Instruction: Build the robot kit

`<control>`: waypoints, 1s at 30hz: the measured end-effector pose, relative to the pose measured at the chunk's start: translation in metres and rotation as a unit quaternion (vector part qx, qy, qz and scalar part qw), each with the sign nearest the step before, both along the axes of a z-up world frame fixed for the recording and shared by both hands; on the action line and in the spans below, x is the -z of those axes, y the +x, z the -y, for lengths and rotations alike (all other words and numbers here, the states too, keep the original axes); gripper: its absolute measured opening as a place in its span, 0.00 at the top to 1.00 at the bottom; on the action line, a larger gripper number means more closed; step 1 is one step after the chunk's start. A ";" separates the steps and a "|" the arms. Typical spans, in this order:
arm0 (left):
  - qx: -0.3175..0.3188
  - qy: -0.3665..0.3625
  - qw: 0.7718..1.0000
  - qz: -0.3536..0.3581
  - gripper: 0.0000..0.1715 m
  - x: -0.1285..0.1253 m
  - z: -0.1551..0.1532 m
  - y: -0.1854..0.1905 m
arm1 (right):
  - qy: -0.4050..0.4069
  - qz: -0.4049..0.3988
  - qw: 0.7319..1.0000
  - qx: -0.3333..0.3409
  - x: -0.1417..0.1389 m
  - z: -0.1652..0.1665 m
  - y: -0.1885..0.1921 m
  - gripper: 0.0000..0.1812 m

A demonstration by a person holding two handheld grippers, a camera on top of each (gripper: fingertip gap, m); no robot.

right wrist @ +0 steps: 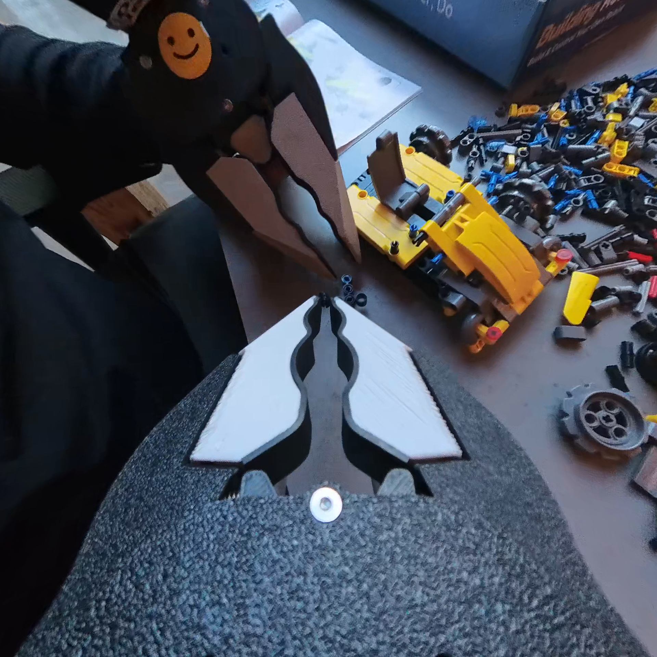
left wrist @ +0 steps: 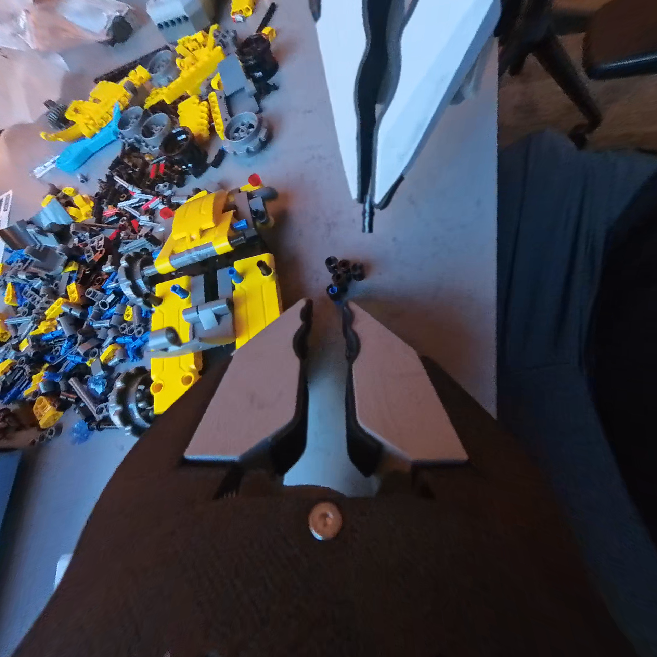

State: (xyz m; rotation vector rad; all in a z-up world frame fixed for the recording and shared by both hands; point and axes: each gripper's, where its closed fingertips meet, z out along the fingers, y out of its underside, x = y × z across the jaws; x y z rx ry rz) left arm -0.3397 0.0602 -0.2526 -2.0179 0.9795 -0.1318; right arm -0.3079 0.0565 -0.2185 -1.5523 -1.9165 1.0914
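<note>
My left gripper has tan fingers, is open and empty, and its tips hover just short of a small cluster of black pins on the table. It also shows in the right wrist view, tips down beside the same cluster. My right gripper, with white fingers, is shut on a small black pin. In the left wrist view the right gripper hangs above the table with the pin sticking out of its tips. A partly built yellow vehicle lies beside both grippers.
A large pile of loose yellow, blue, black and grey parts spreads past the vehicle. A grey toothed wheel, an open booklet and a dark box lie around. A dark chair stands at the table edge. Left tips to right tips: about 5 centimeters.
</note>
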 end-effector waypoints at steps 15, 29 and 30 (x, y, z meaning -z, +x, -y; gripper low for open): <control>0.027 -0.025 0.999 0.009 0.92 0.003 0.005 0.014 | 0.004 0.015 1.000 -0.004 0.010 -0.004 0.000 0.98; 0.020 -0.023 0.999 -0.015 0.96 0.008 0.005 0.021 | 0.018 0.031 0.999 -0.004 0.021 -0.003 0.005 0.98; 0.019 -0.019 0.999 -0.023 0.96 0.009 0.005 0.021 | 0.024 0.033 0.999 -0.004 0.022 -0.003 0.006 0.98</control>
